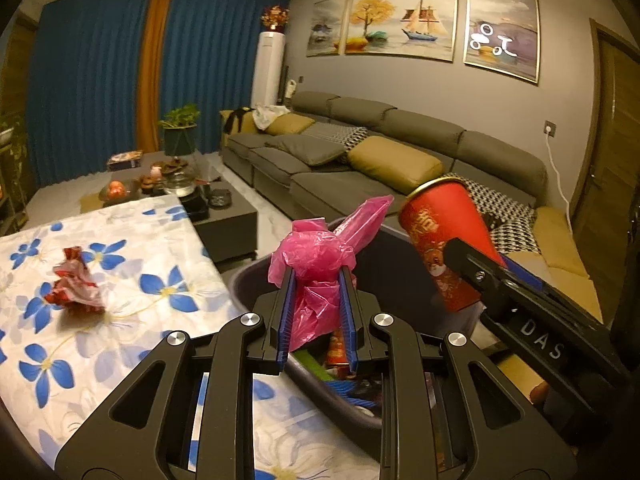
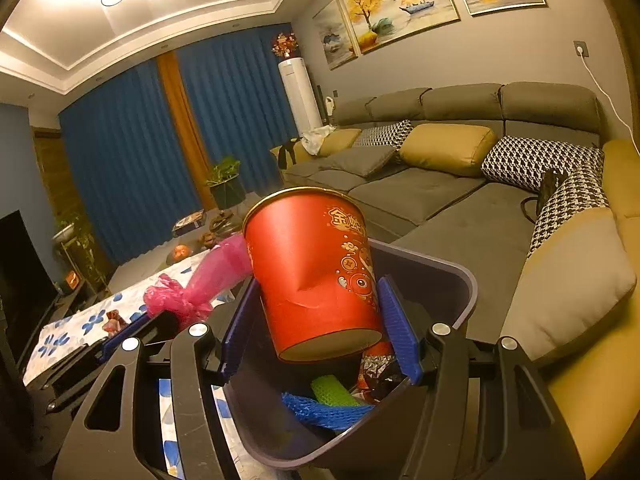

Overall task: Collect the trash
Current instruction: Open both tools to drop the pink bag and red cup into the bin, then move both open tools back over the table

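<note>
My left gripper [image 1: 318, 276] is shut on a crumpled pink plastic bag [image 1: 320, 256] and holds it over the rim of a dark trash bin [image 1: 248, 280]. My right gripper [image 2: 320, 288] is shut on a red paper cup [image 2: 316, 272] with a dented side, held above the same bin [image 2: 460, 280]. The cup [image 1: 444, 240] and the right gripper also show at the right of the left wrist view. The pink bag [image 2: 200, 284] shows at the left of the right wrist view. A crumpled red and white wrapper [image 1: 76, 284] lies on the flowered tablecloth [image 1: 132, 312].
The bin holds blue mesh [image 2: 320, 412], a green piece [image 2: 332, 390] and foil wrappers [image 2: 376, 372]. A grey sofa [image 1: 360, 168] with yellow cushions runs along the wall. A dark coffee table [image 1: 224, 216] with dishes stands beyond the flowered table.
</note>
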The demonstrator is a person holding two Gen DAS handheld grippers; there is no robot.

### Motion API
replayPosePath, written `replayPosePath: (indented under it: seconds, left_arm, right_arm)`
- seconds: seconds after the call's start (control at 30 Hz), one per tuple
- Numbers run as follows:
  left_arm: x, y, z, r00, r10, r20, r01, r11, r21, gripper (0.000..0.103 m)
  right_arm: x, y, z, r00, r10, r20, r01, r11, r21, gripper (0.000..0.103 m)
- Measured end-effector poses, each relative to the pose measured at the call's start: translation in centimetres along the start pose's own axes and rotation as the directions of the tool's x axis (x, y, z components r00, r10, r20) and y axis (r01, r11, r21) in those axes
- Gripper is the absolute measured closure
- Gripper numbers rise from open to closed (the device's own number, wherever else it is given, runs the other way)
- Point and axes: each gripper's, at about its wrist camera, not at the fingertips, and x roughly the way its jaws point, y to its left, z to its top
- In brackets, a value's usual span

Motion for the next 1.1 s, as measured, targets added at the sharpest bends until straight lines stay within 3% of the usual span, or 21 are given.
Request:
replayPosePath:
  seconds: [0.27, 0.3, 0.37, 0.43, 0.53, 0.73, 0.9, 1.1]
  left_arm:
    - [1.7, -0.3, -0.1, 0.998, -0.048, -0.035, 0.048, 0.999, -0.002, 0.082]
    - [1.9, -0.3, -0.2, 0.997, -0.070, -0.041, 0.070, 0.998, -0.001, 0.077]
    - [2.3, -0.4, -0.4, 0.995, -0.084, -0.054, 0.084, 0.996, 0.009, 0.046]
    - [2.1, -0.1, -0.6, 0.997, -0.072, -0.040, 0.072, 0.997, 0.003, 0.025]
    - [1.7, 0.9, -0.9, 0.998, -0.058, -0.029, 0.057, 0.998, -0.029, 0.018]
    - [0.4, 3.3, -1.1, 1.000, 0.017, -0.024, -0.018, 0.998, -0.066, 0.015]
    - [-2.7, 5.9, -1.3, 0.994, 0.109, 0.005, -0.108, 0.988, -0.111, 0.013]
    - [-7.4, 9.5, -2.3, 0.968, 0.249, 0.039, -0.242, 0.962, -0.127, 0.012]
  right_arm:
    - [0.4, 0.2, 0.2, 1.000, -0.013, 0.000, 0.013, 1.000, 0.016, 0.043]
    - [0.5, 0.2, 0.2, 1.000, -0.013, -0.001, 0.013, 1.000, 0.019, 0.043]
    - [0.8, 0.2, 0.3, 1.000, -0.011, -0.003, 0.011, 1.000, 0.027, 0.042]
    - [1.0, 0.2, 0.4, 1.000, -0.012, -0.006, 0.012, 1.000, 0.028, 0.042]
    - [1.2, 0.1, 0.5, 1.000, -0.010, -0.011, 0.011, 1.000, 0.027, 0.038]
    - [0.5, 0.2, 0.4, 1.000, -0.027, 0.002, 0.027, 0.999, 0.027, 0.033]
    - [-1.2, 1.6, -0.1, 0.999, -0.033, 0.033, 0.034, 0.999, -0.040, 0.025]
    - [-2.6, 4.1, -1.4, 1.000, -0.009, 0.028, 0.013, 0.992, -0.122, 0.022]
